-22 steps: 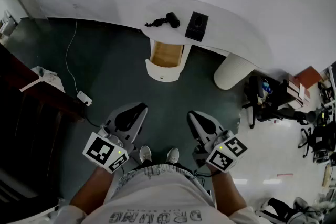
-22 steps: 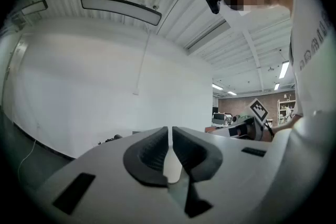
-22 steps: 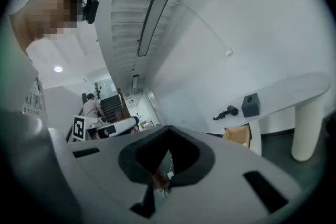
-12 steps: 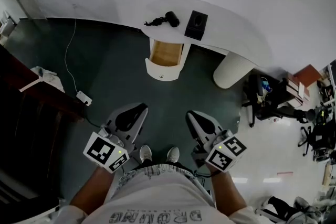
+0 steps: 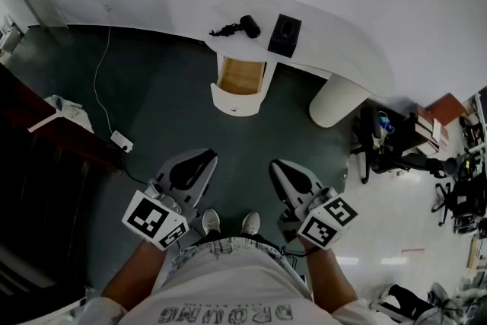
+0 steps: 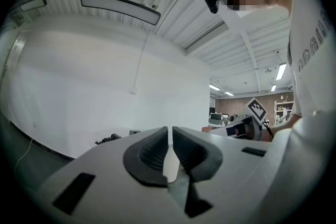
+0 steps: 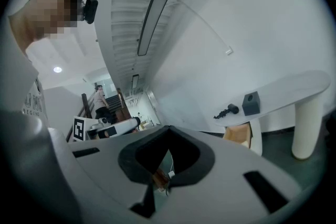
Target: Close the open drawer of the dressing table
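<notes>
The wood-lined white drawer (image 5: pixel 240 80) is jutting open from the white curved table (image 5: pixel 335 38) over bare dark green floor (image 5: pixel 175 110). Left gripper (image 5: pixel 199 157) and right gripper (image 5: pixel 283 166) are hovering well back, fingers together, empty.

1. A white dressing table (image 5: pixel 331 49) with a long, curved top stands against a pale wall, over a dark floor. A thick round leg (image 5: pixel 337 104) holds up its right end.
2. Under the left end of the top, its drawer (image 5: pixel 242 77) is pulled out into the room. The inside is light wood. The front (image 5: pixel 233 106) is white and rounded.
</notes>
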The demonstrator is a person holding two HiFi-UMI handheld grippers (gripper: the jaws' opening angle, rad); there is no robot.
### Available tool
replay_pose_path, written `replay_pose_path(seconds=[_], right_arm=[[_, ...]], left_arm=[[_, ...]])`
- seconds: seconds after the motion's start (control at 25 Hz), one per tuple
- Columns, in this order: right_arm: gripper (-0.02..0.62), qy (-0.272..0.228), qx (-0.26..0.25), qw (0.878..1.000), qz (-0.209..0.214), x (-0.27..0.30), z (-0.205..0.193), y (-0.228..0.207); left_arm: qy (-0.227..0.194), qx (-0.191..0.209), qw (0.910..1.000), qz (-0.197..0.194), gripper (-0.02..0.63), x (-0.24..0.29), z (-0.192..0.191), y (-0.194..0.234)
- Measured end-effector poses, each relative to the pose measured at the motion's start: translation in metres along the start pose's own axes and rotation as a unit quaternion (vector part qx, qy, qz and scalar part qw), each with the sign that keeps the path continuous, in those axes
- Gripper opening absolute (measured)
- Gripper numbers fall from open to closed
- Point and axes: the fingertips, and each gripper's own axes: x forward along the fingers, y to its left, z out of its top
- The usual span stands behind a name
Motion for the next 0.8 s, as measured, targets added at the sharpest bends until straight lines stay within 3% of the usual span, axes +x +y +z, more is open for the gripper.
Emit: replay_pose_path(seconds=[0.8], right_arm=[[0.007,0.001,0.011,1.0,0.007,-0.0015,-0.0036,-0.0056]], left_arm=[[0.015,0.002,0.9999,-0.008,0.074,0.0067,-0.0081,-0.0048]])
